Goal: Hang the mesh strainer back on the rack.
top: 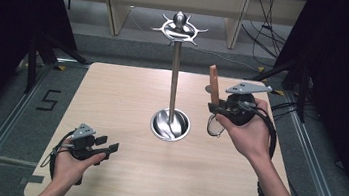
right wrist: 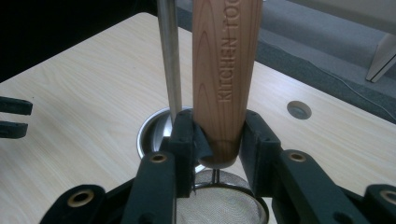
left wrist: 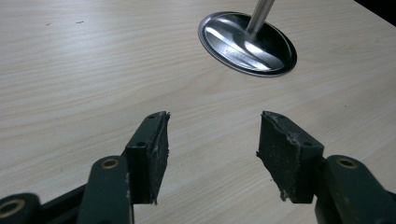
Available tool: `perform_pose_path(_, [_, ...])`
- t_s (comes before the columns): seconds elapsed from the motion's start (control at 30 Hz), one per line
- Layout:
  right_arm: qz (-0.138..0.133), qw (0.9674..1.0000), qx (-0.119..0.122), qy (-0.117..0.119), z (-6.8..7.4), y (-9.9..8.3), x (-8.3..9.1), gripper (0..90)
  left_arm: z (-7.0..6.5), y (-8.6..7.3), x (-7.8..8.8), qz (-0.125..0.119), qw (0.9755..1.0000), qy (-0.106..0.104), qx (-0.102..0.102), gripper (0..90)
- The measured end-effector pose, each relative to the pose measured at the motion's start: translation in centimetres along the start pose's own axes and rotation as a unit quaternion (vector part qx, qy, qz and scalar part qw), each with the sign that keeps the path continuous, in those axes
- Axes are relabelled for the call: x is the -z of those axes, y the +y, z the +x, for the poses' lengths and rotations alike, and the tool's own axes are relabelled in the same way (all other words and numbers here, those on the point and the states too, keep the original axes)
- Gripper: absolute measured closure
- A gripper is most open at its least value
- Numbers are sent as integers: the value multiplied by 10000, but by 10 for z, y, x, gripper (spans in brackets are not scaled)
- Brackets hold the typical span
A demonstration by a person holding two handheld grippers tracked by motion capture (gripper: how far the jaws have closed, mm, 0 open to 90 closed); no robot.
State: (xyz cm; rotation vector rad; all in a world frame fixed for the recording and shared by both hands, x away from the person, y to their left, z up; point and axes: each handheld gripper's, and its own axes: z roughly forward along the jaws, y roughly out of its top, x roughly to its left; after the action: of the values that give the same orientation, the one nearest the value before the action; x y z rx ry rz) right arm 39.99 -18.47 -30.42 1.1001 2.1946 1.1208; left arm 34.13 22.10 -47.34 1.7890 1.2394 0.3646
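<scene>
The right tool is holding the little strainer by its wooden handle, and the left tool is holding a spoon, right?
Not quite. The left tool holds nothing: the left gripper view shows its jaws open over the bare wooden table. The rest is right: the right tool grips the strainer by its wooden handle, mesh end hanging down.

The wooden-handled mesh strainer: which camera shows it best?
The right gripper view: the wooden-handled mesh strainer sits close up, its handle between the right gripper fingers, lettering readable, mesh below. The high view shows it small.
</scene>
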Motion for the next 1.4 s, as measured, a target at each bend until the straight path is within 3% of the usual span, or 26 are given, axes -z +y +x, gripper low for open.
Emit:
perform_pose_path(0.07, [76,9999,92,57,-1,2,0,693,0,0,-1,-23,10000,9,27,418])
perform_pose_path(0.33, [58,9999,-50,64,2,11,3,693,0,0,0,-38,10000,-25,7,416])
perform_pose_path(0.4, [-10,9999,110,57,2,12,1,693,1,1,0,-39,10000,0,17,415])
perform_pose_path(0.43, [30,10000,20,77,4,13,1,693,0,1,1,-52,10000,0,-2,414])
perform_pose_path(0.63, [14,9999,65,89,7,15,0,693,1,2,1,-73,10000,-17,19,413])
perform_pose_path(0.77, [-108,9998,120,97,7,18,-1,693,1,1,0,-38,10000,-2,-8,413])
perform_pose_path(0.8, [-163,9998,5,81,9,18,-1,693,1,2,0,-34,10000,-13,-11,413])
perform_pose_path(0.83, [-74,9998,111,116,7,20,1,693,1,2,0,-41,10000,-16,-7,413])
perform_pose_path(0.9, [-198,9997,111,87,7,21,1,693,1,2,0,-45,10000,-10,4,413])
perform_pose_path(1.0, [-163,9998,47,111,8,25,4,693,1,1,0,-45,10000,-6,-7,412])
perform_pose_path(1.03, [-218,9996,154,117,6,26,3,693,1,1,0,-42,10000,-6,-1,413])
perform_pose_path(1.07, [-194,9998,41,100,8,28,4,693,1,1,0,-45,10000,0,4,412])
perform_pose_path(1.2, [-245,9996,137,94,7,32,6,693,1,1,0,-33,10000,-9,-13,412])
perform_pose_path(1.27, [-255,9996,63,126,9,35,7,693,1,1,0,-25,10000,-6,-9,411])
perform_pose_path(1.3, [-315,9992,212,93,7,35,7,693,1,1,0,-26,10000,-3,-4,411])
perform_pose_path(1.4, [-324,9994,78,135,10,38,8,693,1,1,0,-33,10000,-8,4,411])
